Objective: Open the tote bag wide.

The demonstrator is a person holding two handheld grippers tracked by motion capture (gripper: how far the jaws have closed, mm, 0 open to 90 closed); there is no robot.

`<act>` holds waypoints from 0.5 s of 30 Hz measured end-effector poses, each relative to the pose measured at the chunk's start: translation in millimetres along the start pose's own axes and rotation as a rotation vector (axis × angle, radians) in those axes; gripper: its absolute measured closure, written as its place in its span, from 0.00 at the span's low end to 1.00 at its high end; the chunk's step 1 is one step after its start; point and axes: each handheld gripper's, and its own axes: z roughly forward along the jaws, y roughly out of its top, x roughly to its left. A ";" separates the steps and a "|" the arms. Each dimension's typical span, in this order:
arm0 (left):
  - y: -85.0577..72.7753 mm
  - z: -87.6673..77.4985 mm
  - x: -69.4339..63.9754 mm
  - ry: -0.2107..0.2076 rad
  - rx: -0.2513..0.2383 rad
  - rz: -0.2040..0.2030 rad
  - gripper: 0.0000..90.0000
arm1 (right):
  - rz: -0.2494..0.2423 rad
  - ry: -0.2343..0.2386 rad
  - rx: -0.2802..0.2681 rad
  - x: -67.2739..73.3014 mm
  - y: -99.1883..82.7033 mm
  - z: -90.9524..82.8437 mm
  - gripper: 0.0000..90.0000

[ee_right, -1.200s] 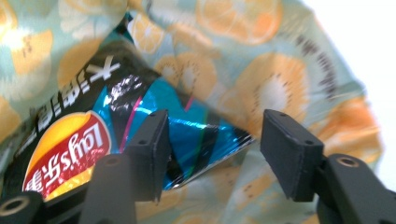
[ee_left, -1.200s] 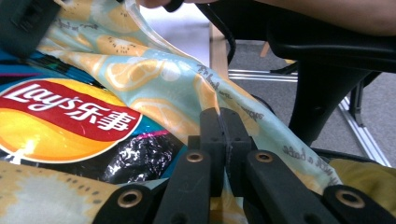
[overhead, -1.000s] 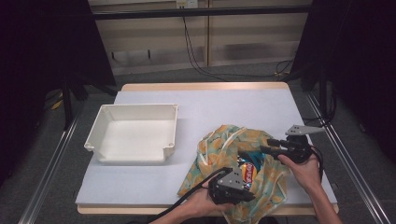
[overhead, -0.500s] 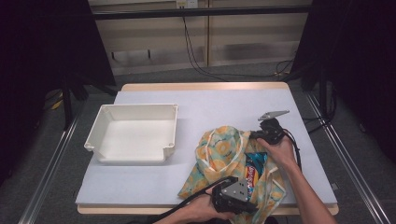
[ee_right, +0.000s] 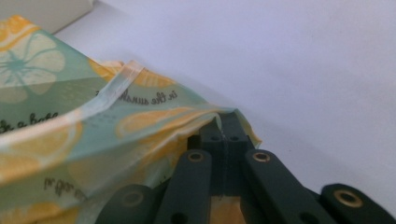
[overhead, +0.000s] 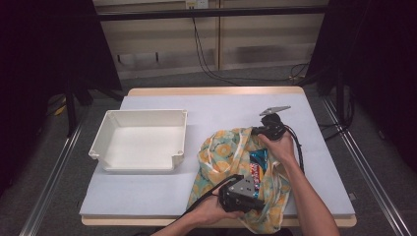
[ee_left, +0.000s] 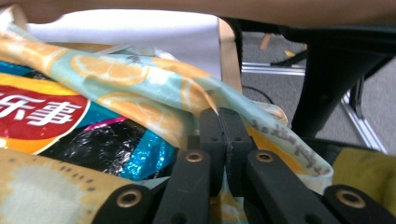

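High view: a lemon-print fabric bag [overhead: 221, 152] lies on the white tabletop [overhead: 216, 108], toward its near right part, with a blue and red snack packet [overhead: 256, 169] showing in its open mouth. The left tool [overhead: 255, 199] sits at the bag's near edge, held in the person's left hand [overhead: 209, 211], its grey three-cornered plate facing up. The right tool [overhead: 256, 132] is at the bag's far rim, held in the right hand [overhead: 280, 147], with the cable curving off behind it. A white plastic tray [overhead: 105, 142] stands to the left of the bag, well apart from it.

Left gripper view: the left tool [ee_left: 223, 116] has its black jaws drawn together with a fold of the bag's [ee_left: 140, 88] cloth pinched between them. The cloth, printed with orange citrus slices and a line of dark script, drapes over the jaws. Just beside them lies the snack packet [ee_left: 56, 121], glossy, with a red label and white characters, inside the bag. The tabletop's wooden edge [ee_left: 229, 51] runs behind.

Right gripper view: the right tool [ee_right: 225, 123] has its jaws closed tight on the hemmed edge of the bag [ee_right: 70, 121], the fabric bunching at their tips. The bare tabletop [ee_right: 280, 60] lies beyond, and a corner of the tray [ee_right: 51, 11] shows at the upper left.
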 end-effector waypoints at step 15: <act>13.9 -40.7 6.6 0.049 -0.109 -0.064 0.68 | 0.021 0.060 -0.137 22.5 -11.2 -90.2 0.46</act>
